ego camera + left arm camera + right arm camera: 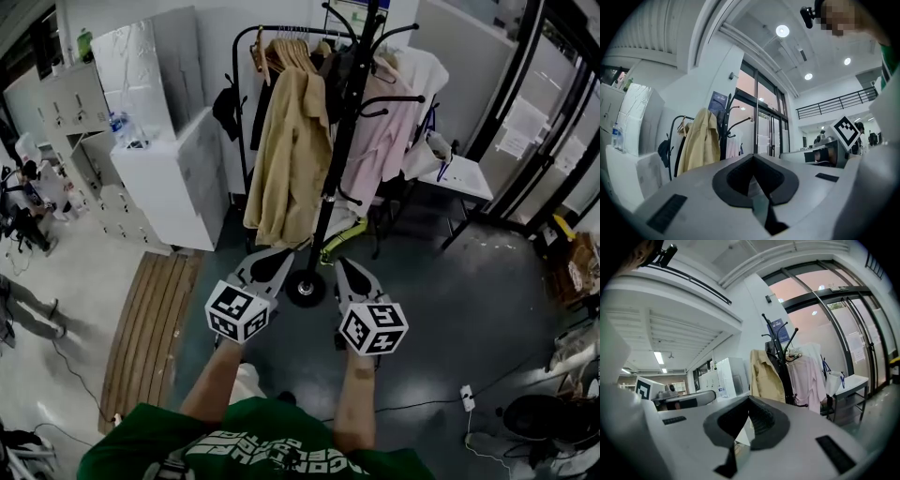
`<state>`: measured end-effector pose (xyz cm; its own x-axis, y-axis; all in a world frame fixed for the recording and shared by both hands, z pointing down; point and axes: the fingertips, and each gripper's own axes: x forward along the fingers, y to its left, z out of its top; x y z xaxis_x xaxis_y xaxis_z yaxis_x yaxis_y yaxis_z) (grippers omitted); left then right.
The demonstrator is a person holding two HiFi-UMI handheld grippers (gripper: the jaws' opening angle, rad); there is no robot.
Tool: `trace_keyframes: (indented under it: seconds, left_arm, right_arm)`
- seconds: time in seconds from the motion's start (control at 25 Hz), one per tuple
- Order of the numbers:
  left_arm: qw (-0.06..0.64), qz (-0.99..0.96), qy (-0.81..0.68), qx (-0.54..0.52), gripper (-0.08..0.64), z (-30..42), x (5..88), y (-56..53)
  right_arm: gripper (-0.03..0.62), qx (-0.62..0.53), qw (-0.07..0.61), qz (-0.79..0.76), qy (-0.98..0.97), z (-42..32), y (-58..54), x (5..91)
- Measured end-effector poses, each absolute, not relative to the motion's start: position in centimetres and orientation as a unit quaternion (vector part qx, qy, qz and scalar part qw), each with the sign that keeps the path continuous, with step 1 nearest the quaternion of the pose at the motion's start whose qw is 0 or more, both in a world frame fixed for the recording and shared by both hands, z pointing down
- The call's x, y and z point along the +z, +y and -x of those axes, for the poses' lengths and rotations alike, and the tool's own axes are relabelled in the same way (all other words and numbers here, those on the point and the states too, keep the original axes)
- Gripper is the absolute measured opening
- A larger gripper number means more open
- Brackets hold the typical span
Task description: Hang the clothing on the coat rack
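Note:
A tan coat [291, 159] and a pink shirt [384, 141] hang on the black coat rack [342, 141], whose round base [306, 288] stands on the floor just ahead of me. My left gripper [270, 261] and right gripper [350, 270] are held low, one on each side of that base, both shut with nothing between the jaws. The left gripper view looks up past the shut left gripper [752, 158] at the tan coat [698, 145]. Beyond the shut right gripper [749, 400], the right gripper view shows the tan coat [766, 378] and pink shirt [806, 380].
A white cabinet [173, 178] stands left of the rack, with a wooden slat board [150, 328] on the floor before it. A white table [455, 173] is at the right, near glass doors [553, 122]. A cable and power strip [466, 398] lie on the floor.

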<state>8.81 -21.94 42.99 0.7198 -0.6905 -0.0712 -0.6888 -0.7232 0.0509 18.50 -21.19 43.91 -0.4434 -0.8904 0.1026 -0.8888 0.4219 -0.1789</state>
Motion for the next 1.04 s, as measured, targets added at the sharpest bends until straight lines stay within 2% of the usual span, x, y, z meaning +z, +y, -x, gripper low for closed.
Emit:
trace_keyframes:
  seconds: [1.04]
  left_arm:
    - [0.019, -0.931, -0.361, -0.040, 0.004, -10.2, 43.5, -22.4]
  right_arm:
    - [0.009, -0.100, 0.007, 0.538, 0.837, -20.9, -21.4, 44.1]
